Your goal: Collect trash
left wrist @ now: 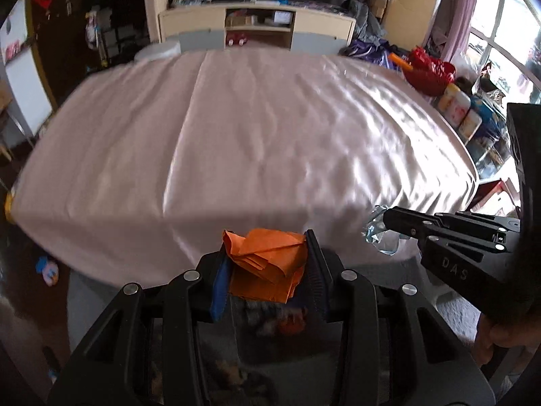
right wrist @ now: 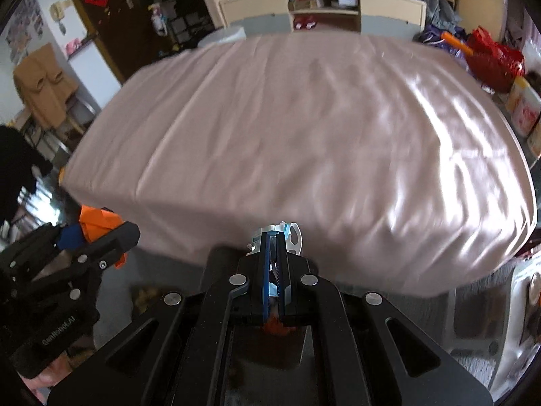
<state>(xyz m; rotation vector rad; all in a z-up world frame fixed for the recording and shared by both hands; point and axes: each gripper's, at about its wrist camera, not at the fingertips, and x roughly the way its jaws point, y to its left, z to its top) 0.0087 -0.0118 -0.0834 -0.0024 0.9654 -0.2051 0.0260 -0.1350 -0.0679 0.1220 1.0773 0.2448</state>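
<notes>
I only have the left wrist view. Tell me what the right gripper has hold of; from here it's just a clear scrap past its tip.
Observer: The right gripper is shut on a crumpled piece of clear plastic with pale blue bits; most of it sticks out past the fingertips.
Operator: Report how my orange paper looks from that side.
Observer: The orange paper bulges out above the left gripper, and a corner hangs below it.
Operator: Say what's left of the bed.
Observer: A chair with a tan jacket draped over it stands beside the bed.
</notes>
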